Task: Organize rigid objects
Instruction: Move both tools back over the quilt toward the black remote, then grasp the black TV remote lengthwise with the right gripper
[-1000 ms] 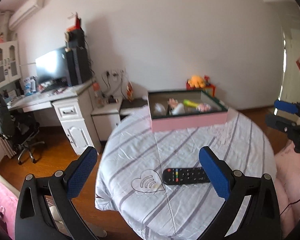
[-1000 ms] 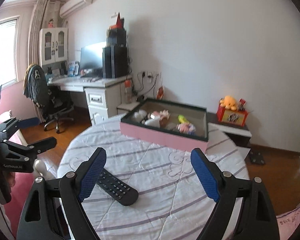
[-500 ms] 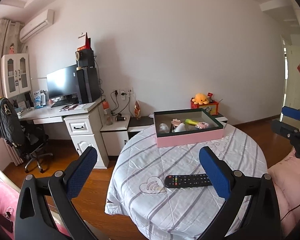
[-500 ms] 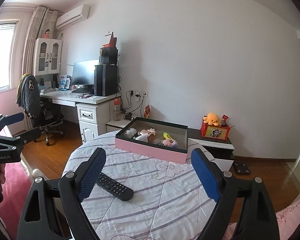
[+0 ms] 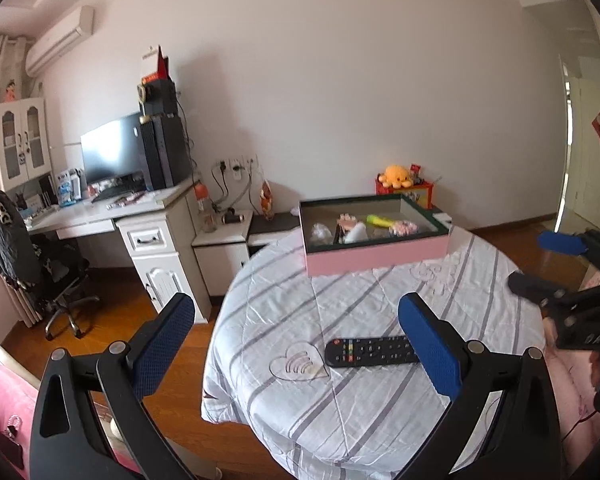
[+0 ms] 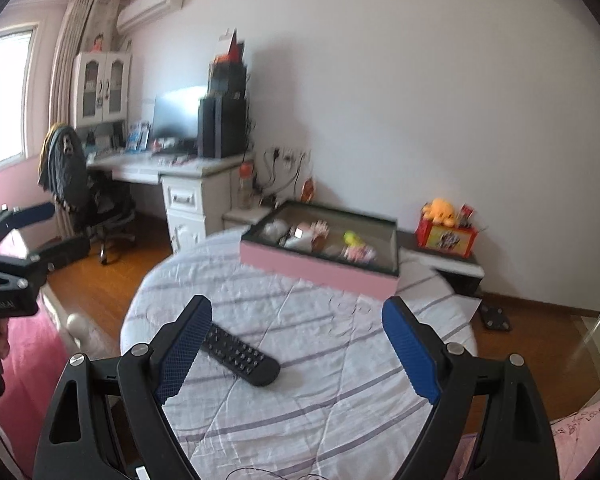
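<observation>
Blue-padded left gripper jaws spread, empty | right gripper jaws spread, empty | remote untouched

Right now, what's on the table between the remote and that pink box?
Nothing: only bare striped cloth lies between the remote and the pink box, in both wrist views.

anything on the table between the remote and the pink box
Nothing visible. The remote lies alone on the striped tablecloth, and only bare cloth shows between it and the near wall of the pink box in both views.
</observation>
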A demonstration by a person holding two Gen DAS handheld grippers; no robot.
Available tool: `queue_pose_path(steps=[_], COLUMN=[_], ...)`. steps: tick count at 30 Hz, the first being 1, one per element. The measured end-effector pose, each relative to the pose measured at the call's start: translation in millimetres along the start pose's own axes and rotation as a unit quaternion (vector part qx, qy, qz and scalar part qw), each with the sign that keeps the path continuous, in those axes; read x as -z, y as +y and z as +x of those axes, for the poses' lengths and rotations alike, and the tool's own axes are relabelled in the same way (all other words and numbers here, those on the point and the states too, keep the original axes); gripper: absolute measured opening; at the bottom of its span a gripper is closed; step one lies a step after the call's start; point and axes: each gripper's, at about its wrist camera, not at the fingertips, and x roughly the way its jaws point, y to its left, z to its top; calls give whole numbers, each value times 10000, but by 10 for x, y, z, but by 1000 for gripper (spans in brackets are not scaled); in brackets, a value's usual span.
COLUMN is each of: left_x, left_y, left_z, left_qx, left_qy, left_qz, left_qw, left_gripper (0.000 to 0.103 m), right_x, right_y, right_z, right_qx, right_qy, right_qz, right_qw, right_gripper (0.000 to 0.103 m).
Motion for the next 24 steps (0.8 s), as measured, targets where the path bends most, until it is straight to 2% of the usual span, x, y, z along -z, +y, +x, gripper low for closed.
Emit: queue_pose_path(steps=[11, 17, 21, 24], left_x=[390, 504, 556, 600], left_y=[-74, -103, -97, -80], left_z=[706, 943, 1039, 1100], left_qx=[209, 243, 232, 212], left_qy=[929, 1214, 1347, 1447], left_qz=[12, 45, 64, 32], left_qw=[9955, 9923, 9906, 9892], left_gripper=[103, 103, 103, 103], right_x=[431, 524, 554, 581], right_y=[151, 224, 279, 337], right_z=[1061, 1423, 1557, 1618], right_qx=[-492, -683, -910, -921], right_qy=[1234, 1552, 1662, 1779], right_qz=[-196, -382, -477, -609], right_qw=[9909, 9848, 9807, 9778], right_gripper=[88, 88, 88, 88])
